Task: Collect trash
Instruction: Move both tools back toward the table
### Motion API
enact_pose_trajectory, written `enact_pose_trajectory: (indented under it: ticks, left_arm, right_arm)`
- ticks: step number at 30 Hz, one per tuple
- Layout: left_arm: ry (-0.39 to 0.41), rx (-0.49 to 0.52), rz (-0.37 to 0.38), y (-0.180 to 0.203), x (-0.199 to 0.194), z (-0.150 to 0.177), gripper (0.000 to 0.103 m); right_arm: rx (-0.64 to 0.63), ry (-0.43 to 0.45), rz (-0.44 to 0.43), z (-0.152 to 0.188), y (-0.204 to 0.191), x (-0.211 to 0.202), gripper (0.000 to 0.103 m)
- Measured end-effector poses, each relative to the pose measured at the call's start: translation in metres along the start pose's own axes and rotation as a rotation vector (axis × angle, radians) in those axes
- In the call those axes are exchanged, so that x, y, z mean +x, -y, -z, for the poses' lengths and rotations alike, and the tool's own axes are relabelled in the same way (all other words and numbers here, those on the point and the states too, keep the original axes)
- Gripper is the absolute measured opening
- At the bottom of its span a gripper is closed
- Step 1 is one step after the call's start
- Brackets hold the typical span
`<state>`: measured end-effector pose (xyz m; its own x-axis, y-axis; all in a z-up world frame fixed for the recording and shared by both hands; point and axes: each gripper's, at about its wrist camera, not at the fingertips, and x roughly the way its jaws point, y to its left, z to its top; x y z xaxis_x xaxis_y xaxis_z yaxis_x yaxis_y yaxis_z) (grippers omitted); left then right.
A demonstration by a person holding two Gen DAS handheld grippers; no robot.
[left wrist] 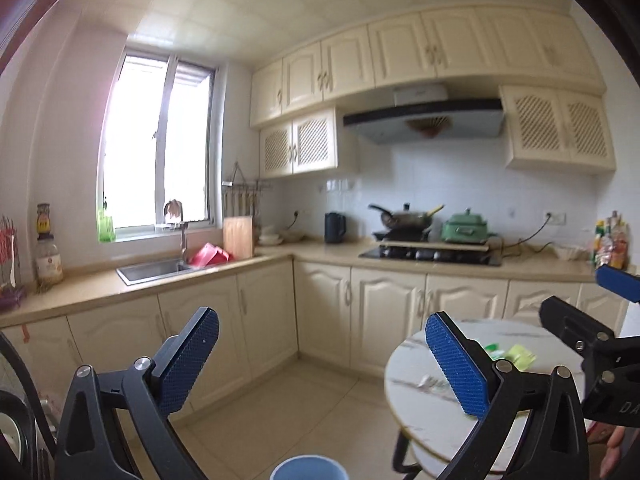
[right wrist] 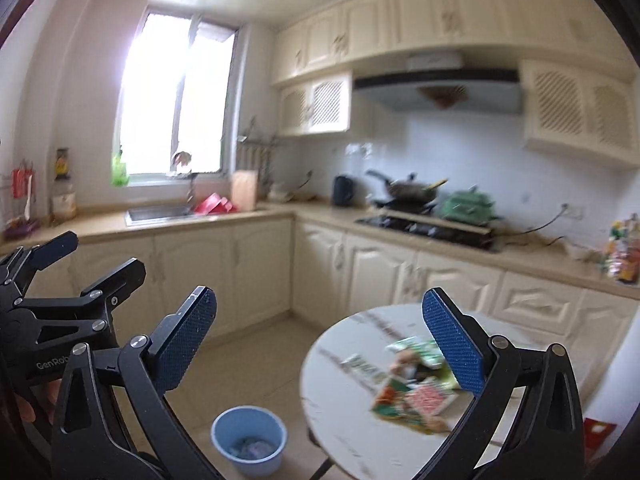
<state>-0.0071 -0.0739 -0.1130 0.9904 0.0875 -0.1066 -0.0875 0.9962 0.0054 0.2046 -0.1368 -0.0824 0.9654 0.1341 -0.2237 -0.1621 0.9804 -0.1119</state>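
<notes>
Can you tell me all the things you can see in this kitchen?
round table: one, white marble look, lower right
snack wrappers: a few, green and red, on the table
bucket: one, blue, on the floor left of the table, something crumpled inside
sink: one, steel, under the window
kettle: one, dark, on the counter
wok: one, dark, on the stove
green pot: one, right of the wok
left gripper: black, blue pads, open, empty
right gripper: same, open, empty
</notes>
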Motion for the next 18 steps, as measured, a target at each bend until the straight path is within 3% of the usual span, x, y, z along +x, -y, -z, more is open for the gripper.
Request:
enact_pose_trajectory:
  ticks: [7,13,18]
  left_arm:
    - [0.08,-0.023,0.071,-0.011,-0.062,0.043,0.102]
    - [0.066,0.003,0.117,-0.005,-0.063,0.059,0.102]
    - [0.023,0.024,0.135,-0.003,-0.028,0.046,0.102]
  right_arm:
    - [0.022,0.075,0.099,-0.016,0.033,-0.063,0.103]
    - [0.059,0.101,0.17,-0.016,0.067,-0.086,0.103]
    - [0.101,0.08,0.231,-0.007,0.101,-0.085,0.103]
